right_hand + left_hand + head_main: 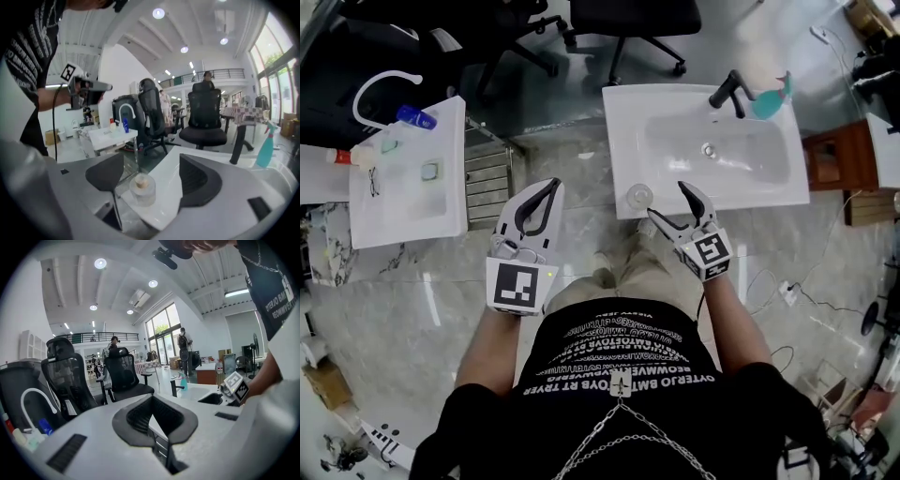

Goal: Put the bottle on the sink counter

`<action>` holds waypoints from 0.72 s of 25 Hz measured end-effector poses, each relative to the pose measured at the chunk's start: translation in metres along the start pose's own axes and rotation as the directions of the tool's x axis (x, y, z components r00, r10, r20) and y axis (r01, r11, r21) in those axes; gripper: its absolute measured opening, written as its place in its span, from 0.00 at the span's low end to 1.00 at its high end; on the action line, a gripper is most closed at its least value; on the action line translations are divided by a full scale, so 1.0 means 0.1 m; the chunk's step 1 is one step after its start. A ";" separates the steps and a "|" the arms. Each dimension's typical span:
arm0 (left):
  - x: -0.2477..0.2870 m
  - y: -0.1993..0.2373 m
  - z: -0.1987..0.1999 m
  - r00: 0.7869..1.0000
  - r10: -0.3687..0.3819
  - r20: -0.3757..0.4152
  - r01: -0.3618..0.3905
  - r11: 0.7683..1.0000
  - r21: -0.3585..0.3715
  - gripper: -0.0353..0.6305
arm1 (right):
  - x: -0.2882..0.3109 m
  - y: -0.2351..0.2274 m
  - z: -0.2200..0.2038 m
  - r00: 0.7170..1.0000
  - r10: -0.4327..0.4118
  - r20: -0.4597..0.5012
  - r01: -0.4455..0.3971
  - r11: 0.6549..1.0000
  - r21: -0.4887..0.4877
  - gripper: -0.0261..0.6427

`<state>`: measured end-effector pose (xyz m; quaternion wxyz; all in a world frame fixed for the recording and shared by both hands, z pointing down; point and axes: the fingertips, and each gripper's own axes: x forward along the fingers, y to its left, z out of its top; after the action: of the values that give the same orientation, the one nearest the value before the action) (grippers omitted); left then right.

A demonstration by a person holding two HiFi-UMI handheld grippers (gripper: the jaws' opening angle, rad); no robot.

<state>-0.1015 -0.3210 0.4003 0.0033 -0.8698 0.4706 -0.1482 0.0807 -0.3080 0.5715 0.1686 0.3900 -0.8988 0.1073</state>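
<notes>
A small clear bottle (638, 196) with a pale cap stands upright on the near left corner of the white sink counter (623, 150). My right gripper (667, 200) is open just right of it. In the right gripper view the bottle (142, 187) stands between the wide jaws of the right gripper (150, 174). Neither pad touches the bottle. My left gripper (549, 186) hangs over the floor to the left of the sink, shut with nothing in it. In the left gripper view the left gripper (153, 422) has its dark pads meeting at the tips.
A black faucet (728, 92) and a teal spray bottle (772, 97) stand at the sink's back. A second white basin (408, 202) with a curved white tap and small bottles is at the left, with a metal rack (487, 183) beside it. Office chairs (628, 23) stand behind.
</notes>
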 end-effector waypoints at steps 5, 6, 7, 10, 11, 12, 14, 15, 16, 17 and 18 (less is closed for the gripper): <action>-0.17 0.05 0.25 0.998 -0.018 0.053 0.018 1.000 -0.009 0.06 | -0.77 -0.24 0.97 0.941 -0.227 0.251 0.234 0.972 0.003 0.13; -0.21 0.04 0.33 0.997 -0.022 0.069 0.022 1.000 -0.006 0.06 | -0.89 -0.25 1.10 0.929 -0.247 0.274 0.260 0.966 -0.010 0.03; -0.25 0.04 0.40 0.996 -0.025 0.088 0.026 1.000 -0.003 0.06 | -1.01 -0.25 1.22 0.921 -0.256 0.294 0.275 0.961 -0.023 0.03; -0.39 0.01 0.63 0.989 -0.036 0.146 0.035 0.999 0.009 0.06 | -1.29 -0.21 1.52 0.899 -0.304 0.316 0.333 0.942 -0.040 0.03; -0.44 -0.01 0.68 0.986 -0.042 0.162 0.039 0.999 0.016 0.06 | -1.36 -0.18 1.60 0.893 -0.322 0.315 0.353 0.935 -0.044 0.03; -0.49 -0.03 0.73 0.983 -0.048 0.175 0.044 0.999 0.026 0.06 | -1.44 -0.14 1.68 0.888 -0.338 0.313 0.371 0.927 -0.050 0.03; -0.59 -0.06 0.78 0.980 -0.061 0.190 0.054 0.998 0.043 0.06 | -1.56 -0.06 1.80 0.881 -0.362 0.307 0.399 0.914 -0.069 0.03; -0.64 -0.07 0.79 0.979 -0.067 0.192 0.059 0.997 0.044 0.06 | -1.62 -0.01 1.85 0.878 -0.370 0.303 0.410 0.909 -0.076 0.03; -0.67 -0.08 0.78 0.979 -0.072 0.193 0.066 0.997 0.041 0.06 | -1.66 0.03 1.90 0.876 -0.377 0.301 0.417 0.906 -0.080 0.03; -0.70 -0.08 0.77 0.979 -0.077 0.191 0.071 0.997 0.036 0.06 | -1.70 0.07 1.94 0.875 -0.380 0.301 0.421 0.903 -0.084 0.03; -0.72 -0.08 0.76 0.979 -0.079 0.190 0.074 0.997 0.033 0.06 | -1.72 0.11 1.98 0.873 -0.381 0.304 0.424 0.901 -0.089 0.03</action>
<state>-0.1119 -0.2681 0.3102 0.0537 -0.8974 0.4323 -0.0700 0.1389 -0.2500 0.3220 0.0881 0.5659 -0.8179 -0.0552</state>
